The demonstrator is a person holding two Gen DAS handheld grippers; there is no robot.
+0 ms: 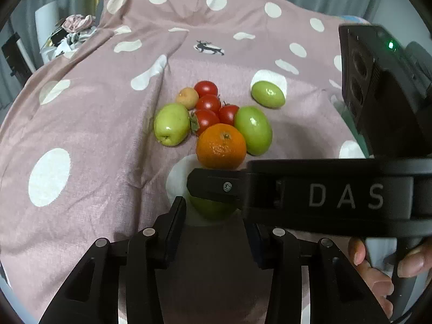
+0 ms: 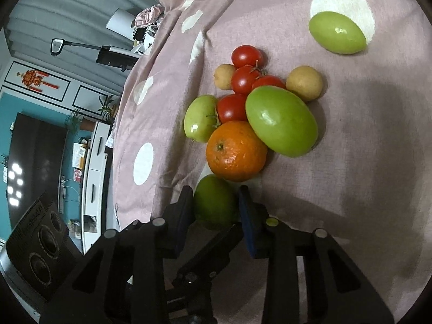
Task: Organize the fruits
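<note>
Right gripper (image 2: 216, 205) clamps green fruit (image 2: 214, 205) | left gripper (image 1: 213, 216) apparently slack | orange (image 2: 236, 151) adjacent

I get soft, dim indoor light with small glare spots on the green fruit (image 2: 280, 124), and a broad shadow darkens the blanket (image 2: 378, 162) lower right. Fisheye bending and black vignetting crowd my edges; near hardware looks soft.

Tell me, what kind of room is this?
Probably a living room at home: fruit lies on a pink polka-dot blanket, with a dark television and a white cabinet along the teal wall.
</note>
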